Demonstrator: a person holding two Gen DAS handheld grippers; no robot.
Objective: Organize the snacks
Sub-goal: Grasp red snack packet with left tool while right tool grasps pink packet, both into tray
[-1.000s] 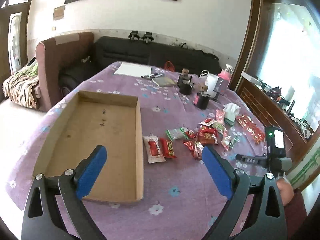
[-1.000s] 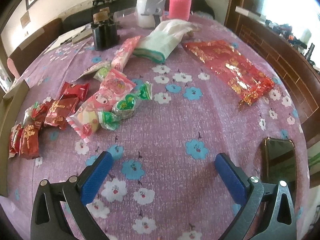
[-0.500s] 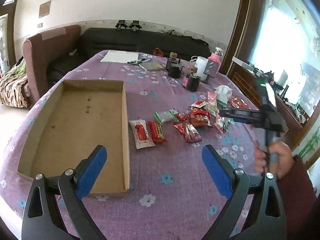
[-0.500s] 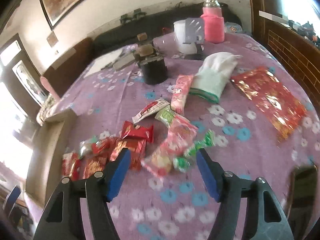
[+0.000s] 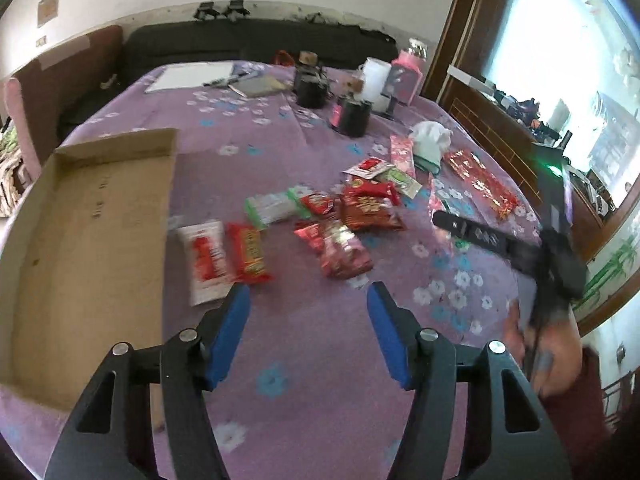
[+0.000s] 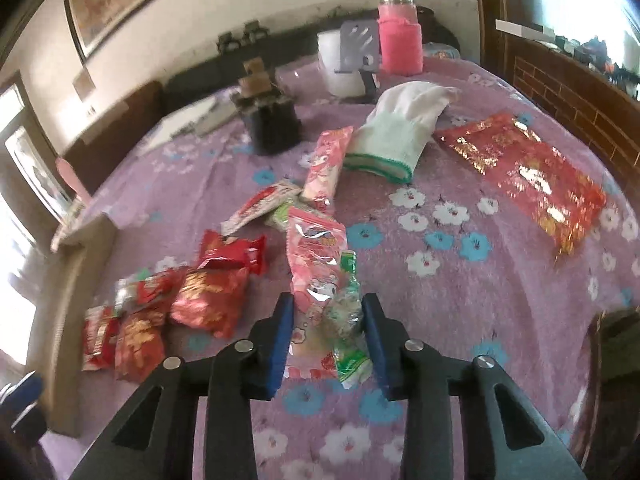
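Note:
In the right wrist view a pink snack packet [image 6: 316, 256] and a green candy packet [image 6: 348, 320] lie between my right gripper's [image 6: 327, 322] blue pads. Its jaws are closing and the pads touch both sides. Red packets [image 6: 208, 300] lie to the left of it. In the left wrist view my left gripper [image 5: 308, 308] hangs over bare cloth, its jaws closing with nothing between them. Just beyond it lie a white-and-red packet [image 5: 206, 260], a red bar [image 5: 250, 254] and a heap of red snacks [image 5: 360, 210]. An open cardboard box [image 5: 92, 220] sits on the left.
A white glove [image 6: 400, 128], a red-and-gold bag [image 6: 528, 172], black holders [image 6: 274, 120], a white jug [image 6: 340, 64] and a pink-sleeved bottle [image 6: 400, 40] stand farther back. A dark phone [image 6: 616, 344] lies at the right edge. A hand [image 5: 548, 344] holds the other tool.
The left gripper came forward and down toward the snacks and its jaws narrowed. The right gripper swung over the pink and green packets and its jaws closed in on them.

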